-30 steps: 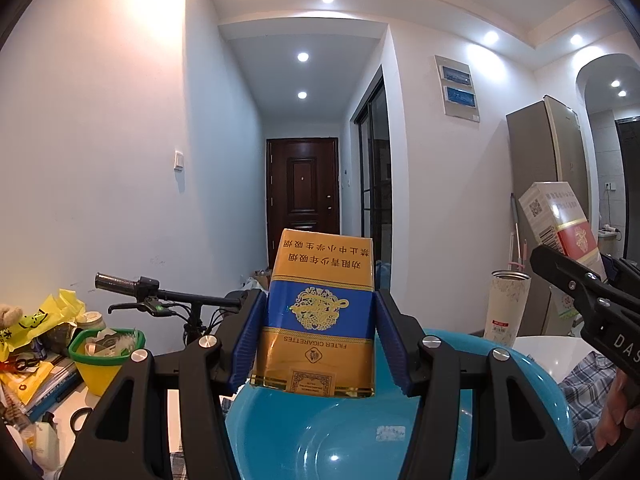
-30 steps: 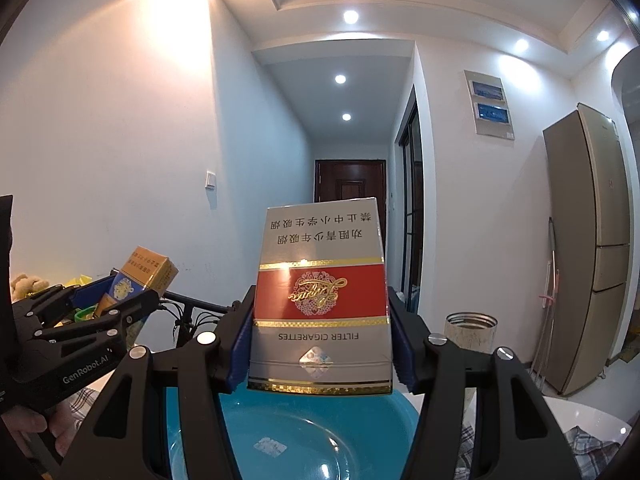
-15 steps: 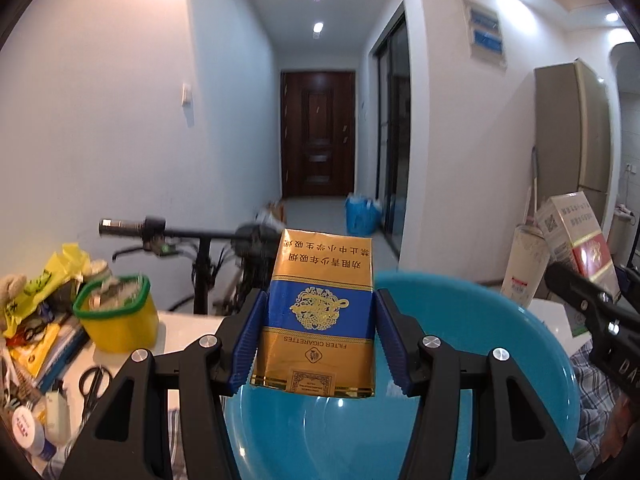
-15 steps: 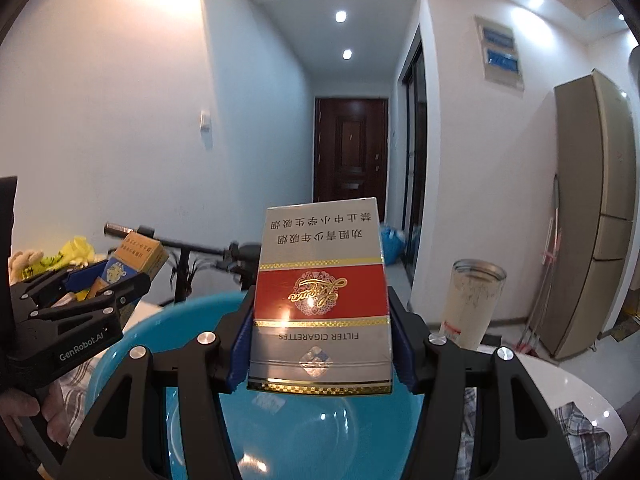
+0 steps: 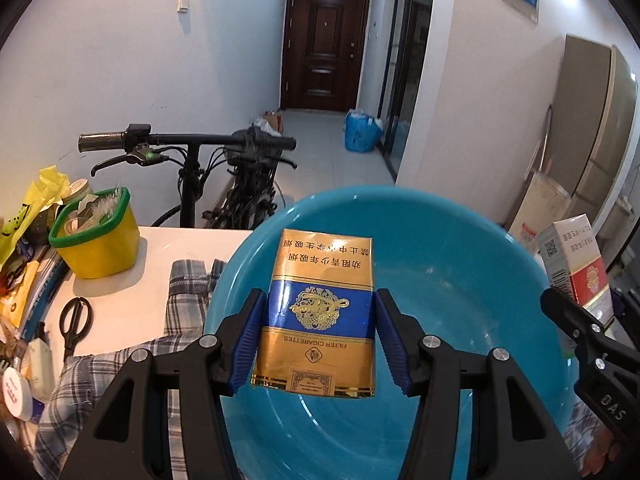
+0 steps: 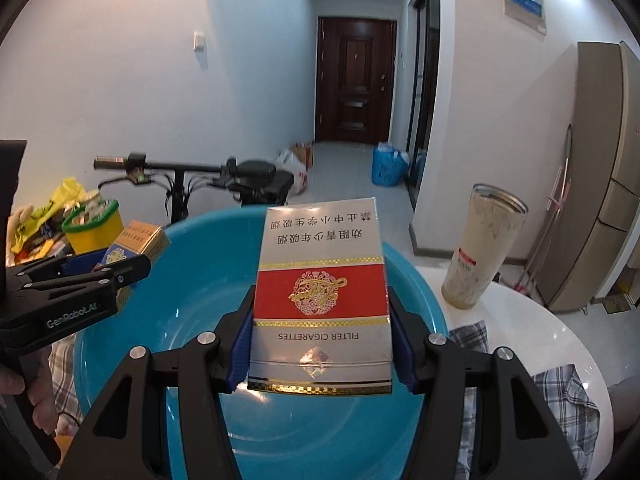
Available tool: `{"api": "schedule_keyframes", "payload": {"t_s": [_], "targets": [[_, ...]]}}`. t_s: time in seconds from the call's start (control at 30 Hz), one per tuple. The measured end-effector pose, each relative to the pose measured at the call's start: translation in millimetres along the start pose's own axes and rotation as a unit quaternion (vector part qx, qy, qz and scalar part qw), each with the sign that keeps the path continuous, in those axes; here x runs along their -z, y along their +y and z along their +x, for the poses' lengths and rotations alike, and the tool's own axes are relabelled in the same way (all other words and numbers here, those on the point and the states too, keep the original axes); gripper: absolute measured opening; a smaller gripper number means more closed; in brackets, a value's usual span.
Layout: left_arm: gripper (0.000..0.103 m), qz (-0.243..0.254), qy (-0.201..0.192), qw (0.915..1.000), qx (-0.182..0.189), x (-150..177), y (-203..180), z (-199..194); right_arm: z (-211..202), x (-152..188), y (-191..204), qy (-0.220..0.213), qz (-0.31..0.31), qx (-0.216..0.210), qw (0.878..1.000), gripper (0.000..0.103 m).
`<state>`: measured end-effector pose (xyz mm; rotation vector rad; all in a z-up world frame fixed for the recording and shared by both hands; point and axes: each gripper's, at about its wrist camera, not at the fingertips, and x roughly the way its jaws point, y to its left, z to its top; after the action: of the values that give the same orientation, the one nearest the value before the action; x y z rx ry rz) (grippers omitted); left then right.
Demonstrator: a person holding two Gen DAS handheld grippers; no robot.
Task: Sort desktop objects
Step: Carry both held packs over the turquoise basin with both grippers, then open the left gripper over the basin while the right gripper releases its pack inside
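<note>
Blue pads of the left gripper [image 5: 318,340] are pressing on both sides of a gold-and-blue cigarette pack [image 5: 320,312], which is standing upside down between them. Below and beyond the claw, a blue plastic basin [image 5: 460,272] is filling the lower left wrist view. To the claw's left, a checked cloth [image 5: 184,304] is lying on the white table [image 5: 132,312], with black scissors [image 5: 74,322] and a yellow tub with a green rim [image 5: 100,236] farther left. Behind the table, a bicycle [image 5: 224,176] is leaning near the wall. To the claw's right, the right gripper [image 5: 588,344] is showing side-on, carrying a red-and-silver cigarette pack [image 5: 580,268].

Silver, red and gold are filling the centre of the right wrist view, where the right gripper [image 6: 320,344] is clamping the red-and-silver cigarette pack [image 6: 322,292] between its blue pads, printing inverted. The basin [image 6: 180,312] is sitting directly under and ahead of the claw. To its left, the left gripper [image 6: 116,268] is holding the gold-and-blue pack [image 6: 138,246] over the basin's rim. To its right, a tall cream tumbler [image 6: 480,248] is standing on the table [image 6: 532,320].
</note>
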<state>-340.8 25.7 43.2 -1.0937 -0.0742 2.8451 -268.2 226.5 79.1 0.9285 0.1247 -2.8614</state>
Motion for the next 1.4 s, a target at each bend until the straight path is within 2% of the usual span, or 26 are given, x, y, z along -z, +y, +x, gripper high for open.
{"api": "schedule_keyframes", "payload": {"t_s": [0.17, 0.3, 0.53, 0.63, 0.77, 0.9, 1.4], "targets": [[0.057, 0.011, 0.031, 0.9994, -0.005, 4.1, -6.4, 7.1, 8.7, 6.8, 2.4, 0.061, 0.012, -0.020, 0.998, 0.056], [0.057, 0.024, 0.068, 0.9973, -0.016, 6.5, -10.3, 16.3, 15.6, 9.3, 2.2, 0.089, 0.021, -0.029, 0.995, 0.056], [0.057, 0.019, 0.107, 0.9939, -0.019, 11.8, -7.9, 29.9, 43.0, 22.6, -12.1, 0.177, 0.046, -0.035, 0.982, 0.056], [0.057, 0.013, 0.118, 0.9928, -0.019, 13.5, -5.5, 34.4, 50.8, 27.8, -15.5, 0.197, 0.046, -0.033, 0.979, 0.056], [0.057, 0.010, 0.136, 0.9906, -0.013, 15.7, -3.8, 40.4, 55.3, 32.1, -13.4, 0.206, 0.040, -0.036, 0.977, 0.056], [0.057, 0.013, 0.141, 0.9896, -0.025, 17.5, -6.1, 41.2, 57.5, 33.2, -7.7, 0.211, 0.031, -0.028, 0.977, 0.056], [0.057, 0.007, 0.140, 0.9899, -0.021, 16.9, -4.9, 40.7, 54.6, 29.6, -4.2, 0.199, 0.023, -0.026, 0.979, 0.056]]}}
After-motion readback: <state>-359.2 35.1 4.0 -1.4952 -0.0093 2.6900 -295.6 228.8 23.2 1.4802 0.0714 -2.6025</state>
